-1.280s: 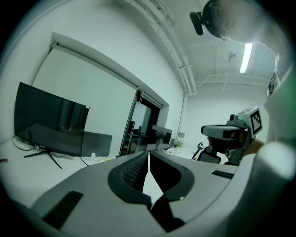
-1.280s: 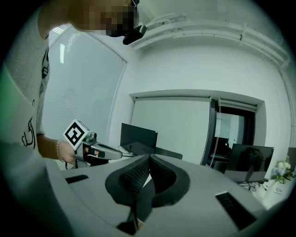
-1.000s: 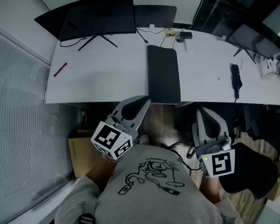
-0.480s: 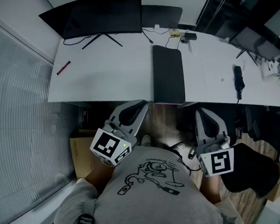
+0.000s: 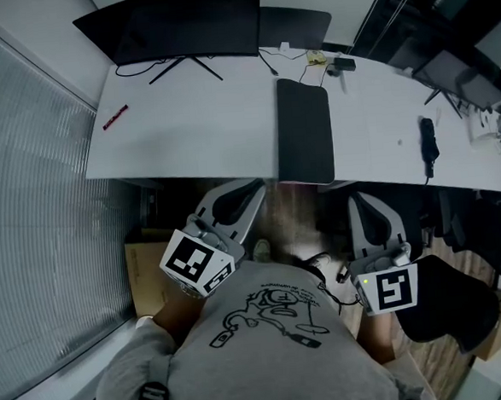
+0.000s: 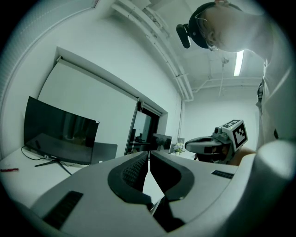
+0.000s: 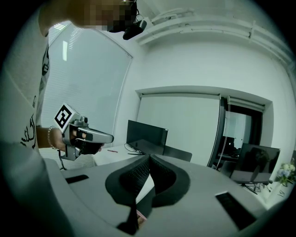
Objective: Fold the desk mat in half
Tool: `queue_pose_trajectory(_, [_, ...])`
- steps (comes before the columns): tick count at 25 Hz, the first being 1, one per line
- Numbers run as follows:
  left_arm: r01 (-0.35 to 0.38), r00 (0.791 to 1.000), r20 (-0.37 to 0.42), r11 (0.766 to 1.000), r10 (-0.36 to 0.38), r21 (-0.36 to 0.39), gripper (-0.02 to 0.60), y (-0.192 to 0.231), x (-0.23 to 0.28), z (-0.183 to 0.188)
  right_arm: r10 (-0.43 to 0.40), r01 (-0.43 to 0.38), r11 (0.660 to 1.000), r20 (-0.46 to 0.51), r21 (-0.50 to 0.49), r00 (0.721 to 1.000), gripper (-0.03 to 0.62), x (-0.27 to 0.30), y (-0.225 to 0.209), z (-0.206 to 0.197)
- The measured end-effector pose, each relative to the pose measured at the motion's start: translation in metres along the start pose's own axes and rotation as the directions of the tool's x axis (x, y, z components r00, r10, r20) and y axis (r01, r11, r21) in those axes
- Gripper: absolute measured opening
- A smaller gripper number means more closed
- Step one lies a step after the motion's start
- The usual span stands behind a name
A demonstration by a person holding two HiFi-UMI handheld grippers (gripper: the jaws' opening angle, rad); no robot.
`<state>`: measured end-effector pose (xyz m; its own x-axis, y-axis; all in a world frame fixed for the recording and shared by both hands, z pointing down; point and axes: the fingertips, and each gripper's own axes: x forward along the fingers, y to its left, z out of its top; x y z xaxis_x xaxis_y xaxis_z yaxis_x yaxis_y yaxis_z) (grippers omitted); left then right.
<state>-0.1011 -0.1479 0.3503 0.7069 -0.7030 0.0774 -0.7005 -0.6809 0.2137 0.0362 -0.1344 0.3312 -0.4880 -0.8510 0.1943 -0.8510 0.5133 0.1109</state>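
Just off bench (image 5: 194,130) edge, left gripper (image 5: 251,188) and right gripper (image 5: 367,200) both pressed together, nothing between. Desk mat (image 5: 304,131) dark, narrow; single or doubled layer impossible to tell.

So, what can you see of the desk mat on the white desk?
The desk mat is a dark, matte rectangle with rounded corners, perhaps rubber or cloth. It lies flat on the white desk, right of the monitor, long sides running away from the person. Its near end reaches the desk's front edge. Nothing rests on it; only the desk touches it. Whether it is already doubled cannot be told.
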Motion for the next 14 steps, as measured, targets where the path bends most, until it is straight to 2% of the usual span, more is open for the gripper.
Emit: queue_pose_trajectory(14, [-0.002,1.0,-0.008,0.999,0.002,-0.034,0.032,0.0058,0.0,-0.0062,0.001,-0.001,1.0,-0.006,-0.004,1.0,0.006,0.0034,0.0018,-0.0015])
